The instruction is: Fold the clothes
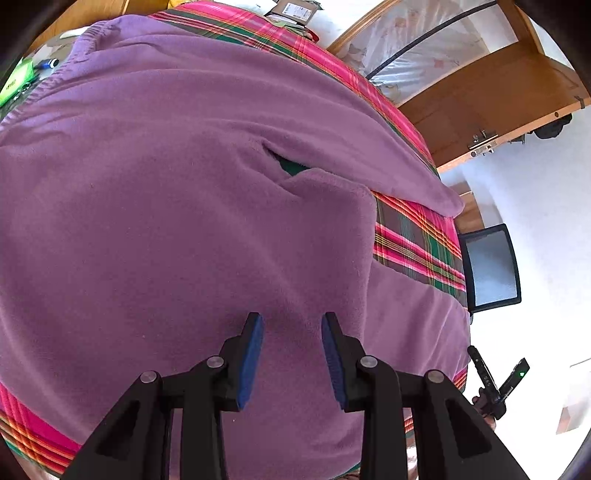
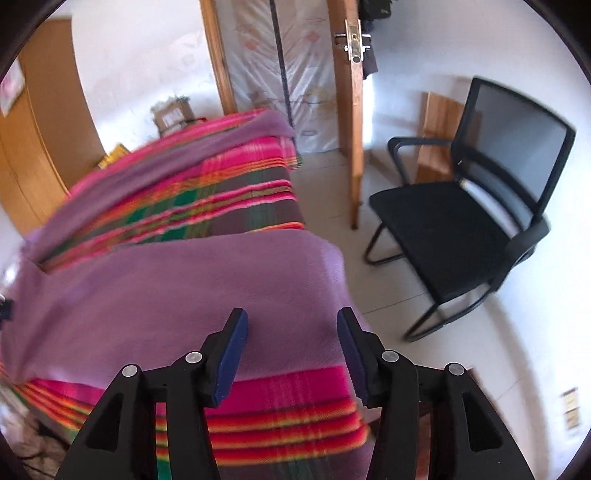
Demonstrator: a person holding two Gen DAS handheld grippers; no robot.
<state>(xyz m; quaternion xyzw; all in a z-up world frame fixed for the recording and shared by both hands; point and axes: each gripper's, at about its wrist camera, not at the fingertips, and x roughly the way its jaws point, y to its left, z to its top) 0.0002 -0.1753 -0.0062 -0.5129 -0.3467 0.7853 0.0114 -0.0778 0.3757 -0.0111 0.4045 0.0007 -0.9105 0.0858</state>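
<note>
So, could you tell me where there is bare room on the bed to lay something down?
The plaid bedspread shows bare only in a strip between two parts of the purple fleece garment, and along the near edge. The far corner is crowded with a cardboard box.

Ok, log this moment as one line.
stage: fold not begun | purple fleece garment: spread on plaid cover | left gripper: open, empty | right gripper: open, empty

The purple garment (image 1: 177, 192) is soft, matt fleece with a faintly napped surface, lying on a woven plaid cloth (image 1: 417, 240) in pink, green and orange. Each hand-held gripper has matt black plastic arms, blue ribbed pads (image 2: 229, 358) and dull metal rivets. The door (image 2: 347, 122) is varnished wood with a shiny metal latch; the chair (image 2: 469, 221) has black mesh.
</note>
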